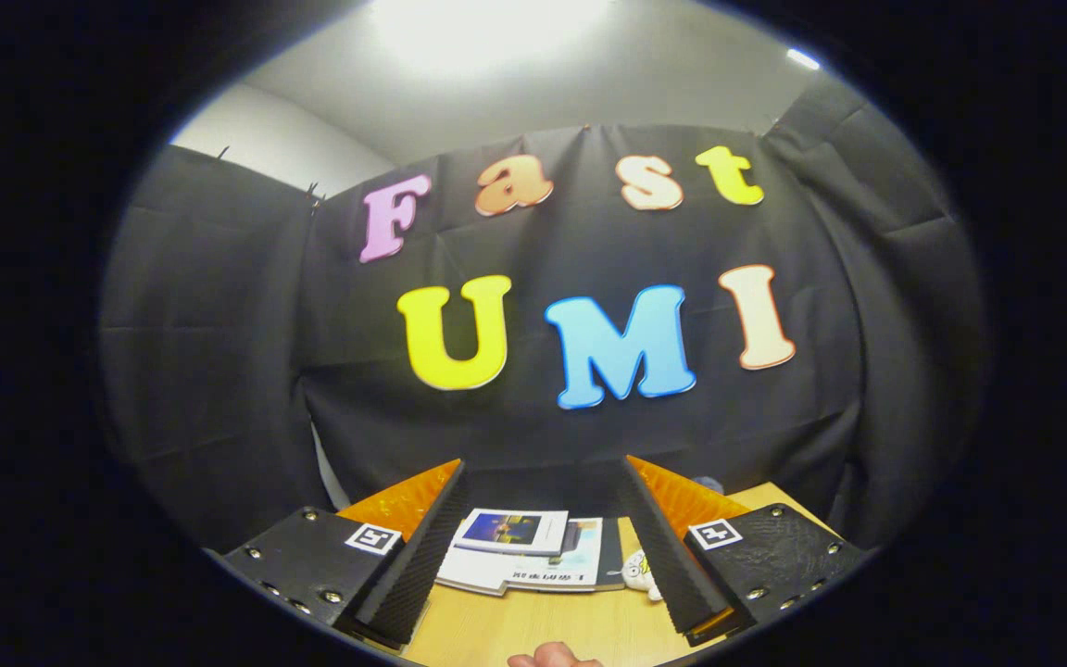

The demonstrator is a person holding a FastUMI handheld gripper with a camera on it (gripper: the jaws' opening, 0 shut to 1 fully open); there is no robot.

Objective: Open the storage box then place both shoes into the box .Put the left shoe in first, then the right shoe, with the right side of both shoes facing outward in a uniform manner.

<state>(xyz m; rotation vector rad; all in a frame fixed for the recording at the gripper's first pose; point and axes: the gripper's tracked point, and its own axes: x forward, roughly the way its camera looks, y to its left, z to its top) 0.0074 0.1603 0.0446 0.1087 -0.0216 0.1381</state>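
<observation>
My gripper [543,477] is held high and looks forward at the booth's black cloth wall, its two fingers spread wide apart with nothing between them. Below and between the fingers [422,547] lies a wooden table [515,630]. On it rests a small stack of booklets [533,551]. A small white toy figure [637,572] sits beside the booklets, close to the right finger. I see no storage box or shoes from here.
A person's fingertip [552,656] pokes in at the table's near edge. The black cloth wall [219,371] hangs just behind the table's far edge. A white room wall [274,139] and ceiling show above it.
</observation>
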